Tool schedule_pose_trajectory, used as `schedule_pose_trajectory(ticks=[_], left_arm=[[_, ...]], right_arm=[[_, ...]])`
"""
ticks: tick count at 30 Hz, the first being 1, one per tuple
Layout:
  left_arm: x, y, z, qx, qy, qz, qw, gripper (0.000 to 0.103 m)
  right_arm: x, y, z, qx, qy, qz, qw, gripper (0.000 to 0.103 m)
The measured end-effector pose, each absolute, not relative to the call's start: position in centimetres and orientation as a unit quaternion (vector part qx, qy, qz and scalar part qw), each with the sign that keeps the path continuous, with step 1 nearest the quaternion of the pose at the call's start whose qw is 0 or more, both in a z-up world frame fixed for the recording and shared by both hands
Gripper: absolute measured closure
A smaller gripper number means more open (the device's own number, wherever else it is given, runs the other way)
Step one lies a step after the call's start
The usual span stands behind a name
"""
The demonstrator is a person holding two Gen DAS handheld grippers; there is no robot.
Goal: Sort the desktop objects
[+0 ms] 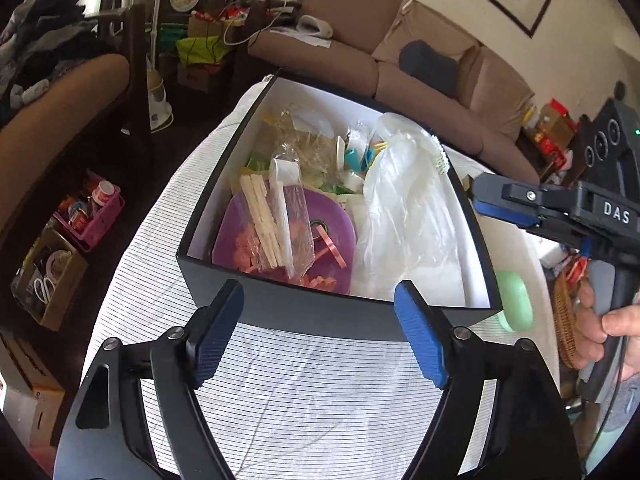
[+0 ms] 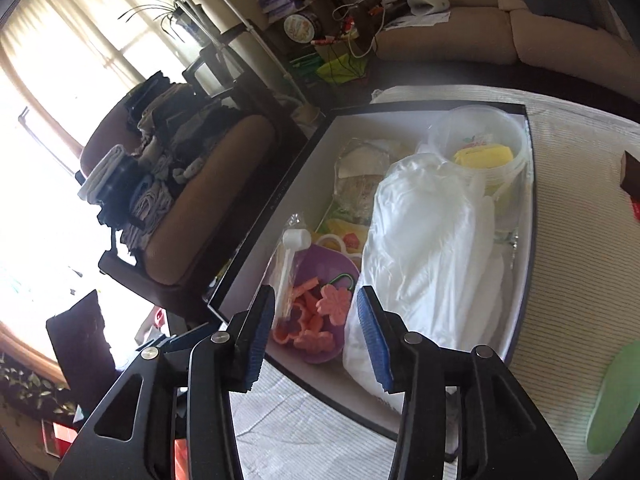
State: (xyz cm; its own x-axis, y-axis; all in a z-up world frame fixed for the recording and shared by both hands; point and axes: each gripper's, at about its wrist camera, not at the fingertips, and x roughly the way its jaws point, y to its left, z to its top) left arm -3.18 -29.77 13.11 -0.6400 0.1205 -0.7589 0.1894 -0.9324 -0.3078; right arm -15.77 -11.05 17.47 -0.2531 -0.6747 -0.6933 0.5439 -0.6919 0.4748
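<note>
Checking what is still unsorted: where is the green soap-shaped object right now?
The green object lies on the striped tablecloth outside the black box, touching its near right corner in the left wrist view; the right wrist view shows it at the lower right edge.

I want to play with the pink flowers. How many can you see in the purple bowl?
3 whole pink flower shapes, all in the purple bowl at the box's near end. More pieces may be hidden.

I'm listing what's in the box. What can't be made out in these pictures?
- Left wrist view: box floor under the white bag, hidden by it.
- Right wrist view: tub contents, blurred by its cloudy wall; bowl partly behind the right tool.
- Green item: half hidden by the box corner.
</note>
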Motion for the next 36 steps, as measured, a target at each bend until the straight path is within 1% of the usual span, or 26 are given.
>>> schedule_pose_trajectory(ticks=[4, 6, 7, 8, 9, 10, 11, 13, 17, 19, 20, 21, 23, 25, 27, 28, 29, 31, 34, 36], left_arm=[[-4.3, -29.4, 13.4, 0.406, 0.153, -0.9, 0.031, 0.027], [-6.7, -29.7, 12.7, 0.424, 0.123, -0.896, 0.045, 0.028], [-8.3, -29.8, 12.0, 0.448, 0.099, -0.886, 0.064, 0.031], [-9.8, -29.9, 11.2, 0.47, 0.082, -0.876, 0.076, 0.054], [-11.3, -30.0, 10.3, 0.493, 0.072, -0.864, 0.075, 0.082], [-12.4, -30.2, 9.5, 0.515, 0.067, -0.852, 0.073, 0.093], [-13.3, -30.3, 9.0, 0.529, 0.063, -0.844, 0.069, 0.096], [-14.2, -30.5, 9.1, 0.532, 0.056, -0.842, 0.065, 0.098], [-15.6, -31.0, 11.7, 0.502, 0.061, -0.861, 0.062, 0.099], [-16.8, -30.8, 12.6, 0.498, 0.044, -0.864, 0.061, 0.099], [-17.5, -30.3, 13.0, 0.493, 0.016, -0.869, 0.051, 0.099], [-18.3, -29.4, 13.3, 0.49, -0.033, -0.87, 0.033, 0.099], [-19.7, -27.5, 13.1, 0.491, -0.162, -0.856, 0.016, 0.099], [-20.4, -26.4, 12.3, 0.502, -0.254, -0.825, -0.048, 0.099], [-20.6, -26.3, 10.9, 0.53, -0.32, -0.778, -0.105, 0.099], [-20.7, -26.7, 10.2, 0.549, -0.332, -0.757, -0.123, 0.099], [-20.9, -27.1, 9.7, 0.568, -0.328, -0.741, -0.141, 0.099], [-20.8, -27.5, 9.3, 0.565, -0.334, -0.733, -0.176, 0.099], [-21.2, -27.3, 8.5, 0.554, -0.347, -0.73, -0.198, 0.099], [-21.4, -26.7, 7.4, 0.542, -0.39, -0.718, -0.197, 0.095]], right_arm=[[-14.2, -7.4, 18.4, 0.462, -0.081, -0.799, 0.375, 0.054], [-13.5, -5.3, 18.5, 0.461, -0.093, -0.801, 0.369, 0.054], [-13.1, -4.4, 18.5, 0.461, -0.098, -0.802, 0.367, 0.054], [-12.8, -3.5, 18.5, 0.461, -0.103, -0.802, 0.365, 0.054], [-12.6, -2.8, 18.5, 0.461, -0.11, -0.802, 0.364, 0.054], [-12.4, -2.1, 18.6, 0.46, -0.114, -0.803, 0.362, 0.054], [-12.3, -1.4, 18.6, 0.459, -0.116, -0.804, 0.36, 0.054], [-12.1, -0.3, 18.7, 0.457, -0.116, -0.807, 0.356, 0.054], [-12.6, 0.6, 18.0, 0.462, -0.112, -0.806, 0.352, 0.053], [-13.1, 0.4, 17.4, 0.467, -0.116, -0.802, 0.354, 0.053], [-13.3, 0.3, 17.1, 0.468, -0.119, -0.799, 0.358, 0.053], [-13.4, 0.1, 16.8, 0.469, -0.119, -0.797, 0.362, 0.053], [-13.4, 0.0, 16.2, 0.47, -0.113, -0.796, 0.365, 0.053], [-13.3, 0.1, 15.8, 0.472, -0.106, -0.795, 0.366, 0.053], [-13.3, 0.5, 15.4, 0.474, -0.103, -0.796, 0.363, 0.053], [-13.3, 0.7, 15.2, 0.475, -0.104, -0.796, 0.361, 0.053], [-13.4, 1.0, 15.0, 0.476, -0.104, -0.796, 0.358, 0.053], [-13.6, 1.4, 14.5, 0.479, -0.105, -0.797, 0.352, 0.053], [-14.0, 1.6, 13.7, 0.487, -0.104, -0.797, 0.343, 0.053], [-14.1, 1.5, 13.3, 0.491, -0.102, -0.795, 0.34, 0.053]])
